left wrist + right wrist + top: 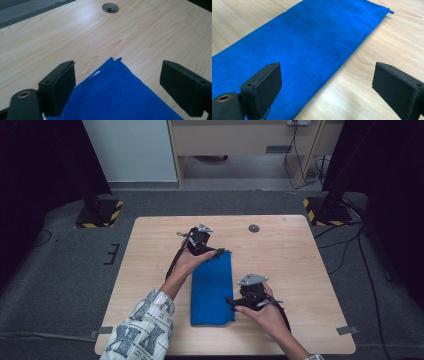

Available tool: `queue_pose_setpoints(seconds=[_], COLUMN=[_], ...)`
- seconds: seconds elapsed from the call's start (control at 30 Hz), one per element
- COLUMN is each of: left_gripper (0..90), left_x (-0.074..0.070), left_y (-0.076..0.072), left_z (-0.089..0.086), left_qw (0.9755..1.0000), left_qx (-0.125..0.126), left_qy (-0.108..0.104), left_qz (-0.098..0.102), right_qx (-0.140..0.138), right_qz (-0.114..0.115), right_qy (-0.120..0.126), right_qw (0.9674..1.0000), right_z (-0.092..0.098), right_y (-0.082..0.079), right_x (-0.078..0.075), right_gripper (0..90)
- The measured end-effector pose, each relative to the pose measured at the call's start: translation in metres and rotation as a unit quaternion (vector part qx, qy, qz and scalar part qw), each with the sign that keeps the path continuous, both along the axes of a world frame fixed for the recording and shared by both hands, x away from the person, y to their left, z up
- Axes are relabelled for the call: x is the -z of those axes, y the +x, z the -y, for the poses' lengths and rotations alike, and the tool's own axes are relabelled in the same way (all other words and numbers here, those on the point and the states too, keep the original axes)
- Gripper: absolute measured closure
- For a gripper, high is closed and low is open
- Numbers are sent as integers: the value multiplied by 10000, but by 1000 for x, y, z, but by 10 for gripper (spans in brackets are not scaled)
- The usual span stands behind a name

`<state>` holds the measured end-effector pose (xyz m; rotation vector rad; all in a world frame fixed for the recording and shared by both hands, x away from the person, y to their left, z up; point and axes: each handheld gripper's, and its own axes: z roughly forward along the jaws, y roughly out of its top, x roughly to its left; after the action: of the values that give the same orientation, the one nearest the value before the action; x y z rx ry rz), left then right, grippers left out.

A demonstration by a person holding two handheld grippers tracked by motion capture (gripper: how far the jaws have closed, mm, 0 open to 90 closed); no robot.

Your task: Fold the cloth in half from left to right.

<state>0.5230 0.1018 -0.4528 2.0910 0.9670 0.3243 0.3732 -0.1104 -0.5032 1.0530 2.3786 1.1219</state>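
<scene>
Left gripper (218, 252) and right gripper (231, 302) both gape wide, gripping nothing, over the folded blue terry cloth (213, 288) lying centre frame on the pale wooden table (300, 270); a fold looks finished, so next comes regrasping an edge

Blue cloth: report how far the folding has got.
Done, by the look of it: the blue cloth lies flat on the table as a long narrow strip, apparently folded lengthwise. In hand: nothing. The left gripper sits at its far corner and the right gripper at its near right edge, both with jaws open and nothing between the pads. Left: probably a crosswise fold, if a smaller packet is wanted.
</scene>
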Motion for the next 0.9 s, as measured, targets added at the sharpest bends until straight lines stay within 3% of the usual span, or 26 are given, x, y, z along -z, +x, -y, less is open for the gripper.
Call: queue_pose_setpoints(seconds=[0.27,0.37,0.57,0.63,0.73,0.9], left_gripper=[106,97,81,70,70,70], left_x=[-1,2,5,6,6,8], left_y=[-10,-17,-25,-25,-25,-23], left_z=[-13,-17,-23,-24,-24,-29], left_qw=[9999,9997,9998,9996,9999,9999], left_qx=[-111,-90,12,-41,-73,-84], left_qy=[65,243,212,266,145,60], left_qz=[8,-17,-13,3,36,-8], right_qx=[145,181,194,299,429,380], right_qz=[-14,23,-21,120,157,23], right_qy=[-37,2,-1,-73,-92,48], right_qw=[9999,9998,9998,9995,9989,9993], right_z=[7,10,9,8,4,-1], right_y=[17,27,37,42,51,63], right_x=[-2,-7,-13,-13,-12,-14], right_gripper=[113,113,102,133,135,124])
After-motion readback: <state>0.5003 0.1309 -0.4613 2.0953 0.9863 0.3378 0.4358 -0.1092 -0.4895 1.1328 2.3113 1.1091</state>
